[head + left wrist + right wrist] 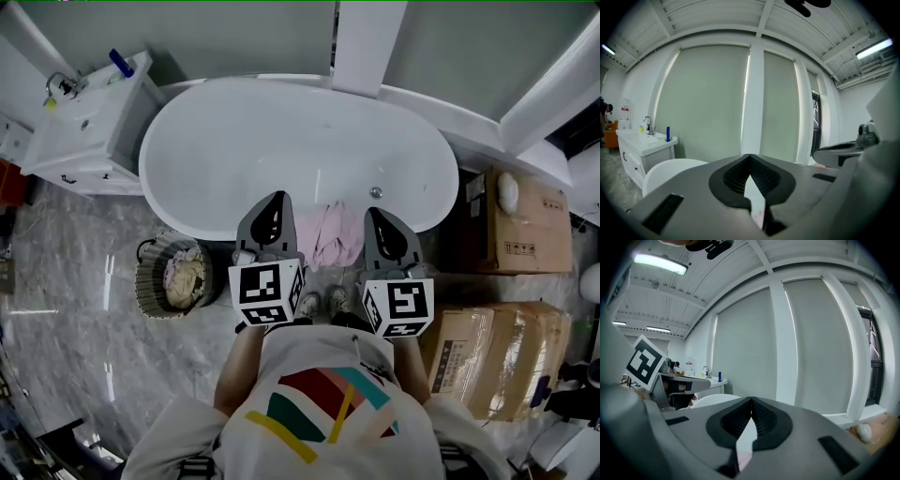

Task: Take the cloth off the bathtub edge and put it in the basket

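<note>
A pink cloth (326,234) hangs over the near edge of the white bathtub (216,141), between my two grippers. My left gripper (274,201) hovers just left of the cloth, shut and empty. My right gripper (377,216) hovers just right of it, also shut with nothing in it. A round woven basket (150,281) stands on the floor left of the tub's near edge, with some pale fabric inside. In the left gripper view the jaws (750,157) meet at their tips. In the right gripper view the jaws (751,400) meet too. Both views look across the tub at the window wall.
A white vanity with a sink (89,127) stands at the tub's left end. Cardboard boxes (520,220) are stacked to the right, with another box (487,356) nearer me. A white pillar (366,42) rises behind the tub. The floor is grey marble.
</note>
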`<state>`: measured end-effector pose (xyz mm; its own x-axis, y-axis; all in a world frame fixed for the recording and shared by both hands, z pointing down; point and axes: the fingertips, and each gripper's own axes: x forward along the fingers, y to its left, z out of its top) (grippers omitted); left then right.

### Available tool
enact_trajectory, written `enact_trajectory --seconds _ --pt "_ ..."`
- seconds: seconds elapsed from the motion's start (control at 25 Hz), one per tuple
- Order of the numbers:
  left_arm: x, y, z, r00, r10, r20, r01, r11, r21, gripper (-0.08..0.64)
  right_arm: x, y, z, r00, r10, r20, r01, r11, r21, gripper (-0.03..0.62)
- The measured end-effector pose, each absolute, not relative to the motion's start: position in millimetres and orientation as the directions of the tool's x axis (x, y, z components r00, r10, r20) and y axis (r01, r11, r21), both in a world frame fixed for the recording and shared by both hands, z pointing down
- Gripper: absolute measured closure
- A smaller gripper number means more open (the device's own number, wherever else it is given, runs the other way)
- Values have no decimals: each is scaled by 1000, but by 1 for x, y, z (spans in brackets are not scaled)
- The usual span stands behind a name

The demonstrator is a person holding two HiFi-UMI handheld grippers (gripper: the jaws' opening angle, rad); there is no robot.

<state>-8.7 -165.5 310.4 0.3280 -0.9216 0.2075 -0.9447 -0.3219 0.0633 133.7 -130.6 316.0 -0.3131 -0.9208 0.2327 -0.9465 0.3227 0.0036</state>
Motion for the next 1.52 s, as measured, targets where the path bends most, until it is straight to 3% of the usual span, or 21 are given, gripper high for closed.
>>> enact_trajectory --seconds 0.44,0.72,0.92,1.52 --pt "-11 -185 318 260 -942 214 -966 -256 47 541 151 -161 323 -341 -912 227 -938 347 -16 580" --pt "-8 -217 368 247 -931 268 -968 -248 31 541 163 -203 351 -336 -916 221 -940 342 -14 580" --pt "-12 -250 423 229 -936 266 -973 -228 34 541 163 -242 401 -340 -917 210 -940 333 -69 580" --pt "6 -230 579 252 -873 418 -968 -227 109 541 150 -229 556 -374 -850 371 -926 364 -101 579"
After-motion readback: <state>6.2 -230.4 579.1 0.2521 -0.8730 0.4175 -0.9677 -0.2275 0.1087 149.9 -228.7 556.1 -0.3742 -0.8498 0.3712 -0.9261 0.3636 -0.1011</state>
